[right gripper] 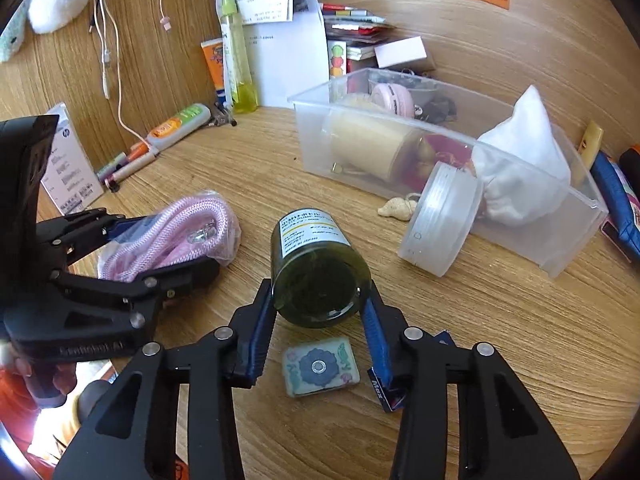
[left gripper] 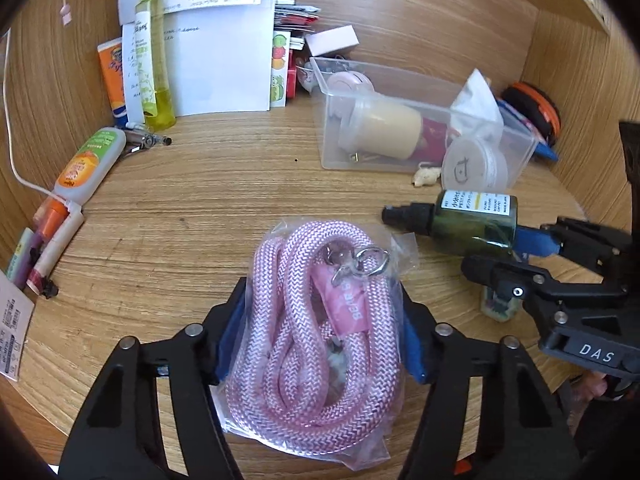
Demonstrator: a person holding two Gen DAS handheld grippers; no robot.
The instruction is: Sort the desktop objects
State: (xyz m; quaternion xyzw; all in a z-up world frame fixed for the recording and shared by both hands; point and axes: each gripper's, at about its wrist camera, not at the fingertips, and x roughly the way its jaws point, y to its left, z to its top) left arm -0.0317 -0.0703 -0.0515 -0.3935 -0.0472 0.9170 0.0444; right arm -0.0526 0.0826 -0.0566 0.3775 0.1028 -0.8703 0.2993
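Tabletop (left gripper: 168,216) of wood grain carries a clear plastic bin (right gripper: 576,248) at the back. Nearer me, my left tool (left gripper: 320,336) pinches the bagged pink rope (left gripper: 312,320), and my right tool (right gripper: 320,312) pinches the dark green bottle (right gripper: 316,268) lying on its side; a small patterned tile (right gripper: 320,366) lies beneath.

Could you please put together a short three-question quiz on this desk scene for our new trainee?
1. True or false: the pink rope is loose, with no wrapping.
2. What lies between the right gripper fingers?
A. a marker
B. the dark green bottle
C. a seashell
3. Fill in: the round clear jar leans against the clear plastic ____.

Key: 1 false, it is in a clear bag, between the left gripper fingers; 2 B; 3 bin.
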